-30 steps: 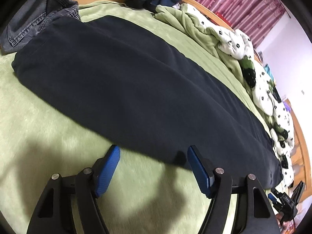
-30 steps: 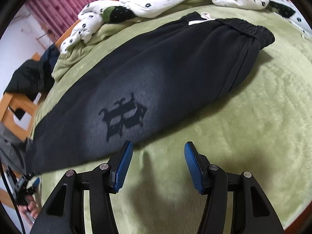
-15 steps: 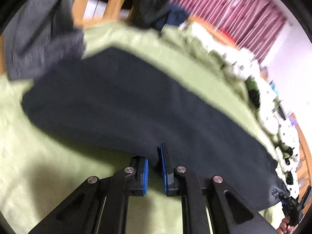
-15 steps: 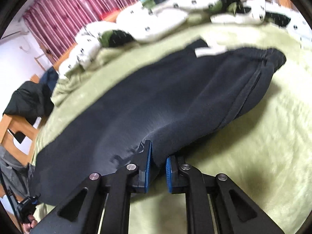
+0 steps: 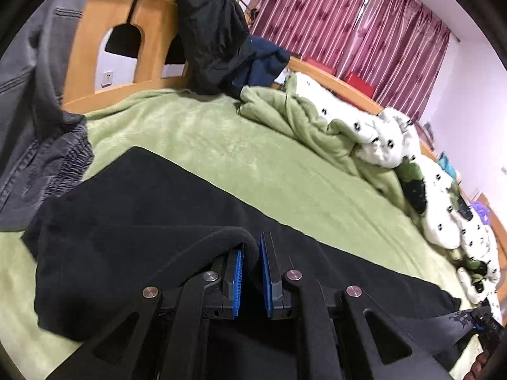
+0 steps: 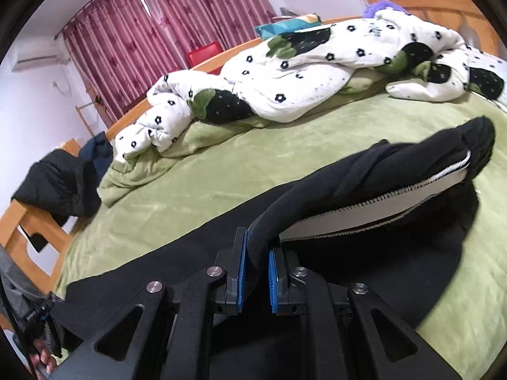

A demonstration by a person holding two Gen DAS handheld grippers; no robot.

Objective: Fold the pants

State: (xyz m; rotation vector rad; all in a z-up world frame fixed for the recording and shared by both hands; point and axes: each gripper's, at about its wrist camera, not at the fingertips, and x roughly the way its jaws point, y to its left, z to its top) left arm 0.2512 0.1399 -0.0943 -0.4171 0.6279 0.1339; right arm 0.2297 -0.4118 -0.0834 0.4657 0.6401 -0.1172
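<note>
Left wrist view: we are pinching the pants (image 5: 133,221) edge in both grippers, left gripper (image 5: 251,280) and right gripper (image 6: 256,280); the lengthwise fold is only starting

Black pants (image 5: 133,221) run under left gripper (image 5: 252,272), lower part hidden from us. Grey garment (image 5: 35,133) cut off at frame's left edge. Hand (image 6: 42,359) mostly cropped.
</note>
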